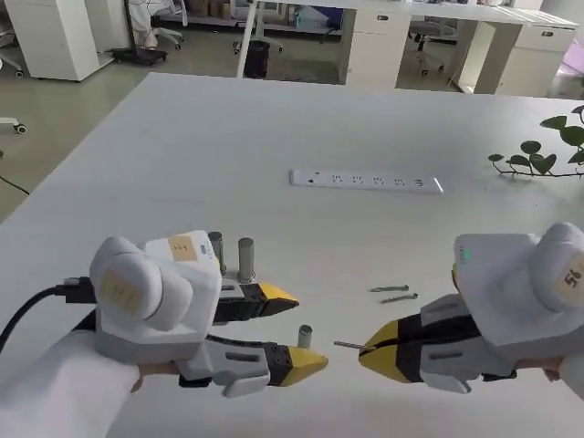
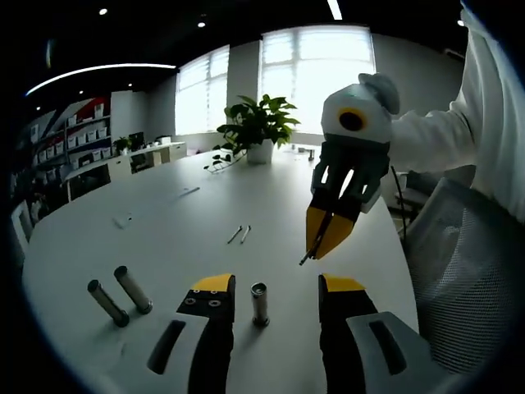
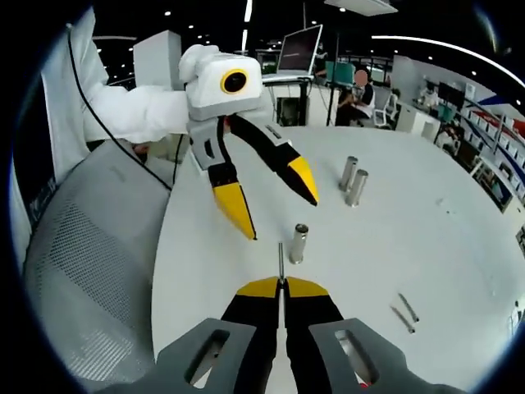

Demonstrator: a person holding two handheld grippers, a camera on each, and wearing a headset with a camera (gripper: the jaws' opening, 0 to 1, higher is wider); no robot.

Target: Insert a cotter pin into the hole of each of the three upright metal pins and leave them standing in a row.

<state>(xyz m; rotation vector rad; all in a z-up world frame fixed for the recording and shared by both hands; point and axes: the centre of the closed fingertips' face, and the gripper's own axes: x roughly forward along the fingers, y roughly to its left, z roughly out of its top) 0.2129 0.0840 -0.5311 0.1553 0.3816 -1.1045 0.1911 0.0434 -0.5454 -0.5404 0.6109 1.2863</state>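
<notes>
- The left claw (image 1: 310, 330) is standing wide open, its two yellow-tipped jaws reaching out on either side of one upright metal pin (image 1: 305, 336) without touching it.
- That near metal pin is standing on the white table (image 1: 182, 164), between the two claws.
- The right claw (image 1: 365, 351) is pinching its jaws tight on a cotter pin (image 1: 347, 345), gripping it at one end.
- The held cotter pin is sticking out beyond the jaw tips and pointing toward the near metal pin; its free tip is hanging just beside the pin's upper part, and in the head view a small gap is showing between them.
- Two more metal pins (image 1: 216, 248) (image 1: 245, 259) are standing upright close together, farther back on the table, behind the left claw's body.
- Two spare cotter pins (image 1: 390, 289) (image 1: 398, 297) are lying flat side by side on the table, near the right claw and apart from all three metal pins.
- A white power strip (image 1: 367, 180) is lying farther out on the table, and a leafy plant (image 1: 547, 155) is reaching in at its right edge.
- White sleeves are covering the person's arms behind both claws.
</notes>
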